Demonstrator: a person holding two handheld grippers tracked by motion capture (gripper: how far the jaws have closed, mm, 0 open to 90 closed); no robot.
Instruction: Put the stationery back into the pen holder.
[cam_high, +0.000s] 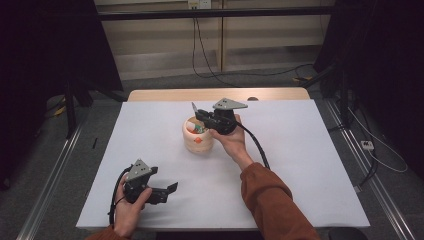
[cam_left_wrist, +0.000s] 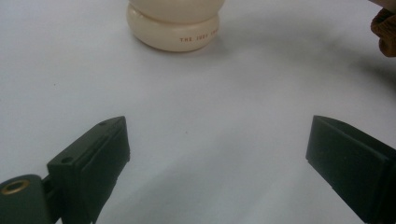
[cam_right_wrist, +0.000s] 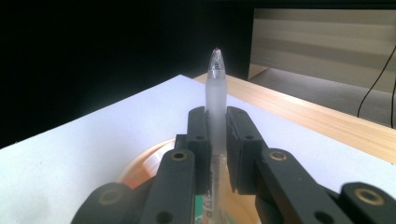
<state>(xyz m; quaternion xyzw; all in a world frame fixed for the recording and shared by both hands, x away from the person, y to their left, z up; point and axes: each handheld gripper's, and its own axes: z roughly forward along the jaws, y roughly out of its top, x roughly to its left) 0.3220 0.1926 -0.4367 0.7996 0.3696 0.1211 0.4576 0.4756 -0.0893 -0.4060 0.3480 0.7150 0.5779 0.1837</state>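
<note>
A cream, ribbed pen holder stands near the middle of the white table, with coloured items inside. My right gripper hovers just over its rim, shut on a translucent pen whose tip points up and away; the holder's opening lies below the jaws. In the high view the pen sticks out past the jaws toward the far left. My left gripper rests low at the table's near left, open with nothing between its fingers. From there the holder's base stands ahead.
A bare wooden strip runs along the table's far edge. Cables trail over the floor beyond it. Dark curtains and metal rails flank both sides. A rust-coloured sleeve crosses the near right of the table.
</note>
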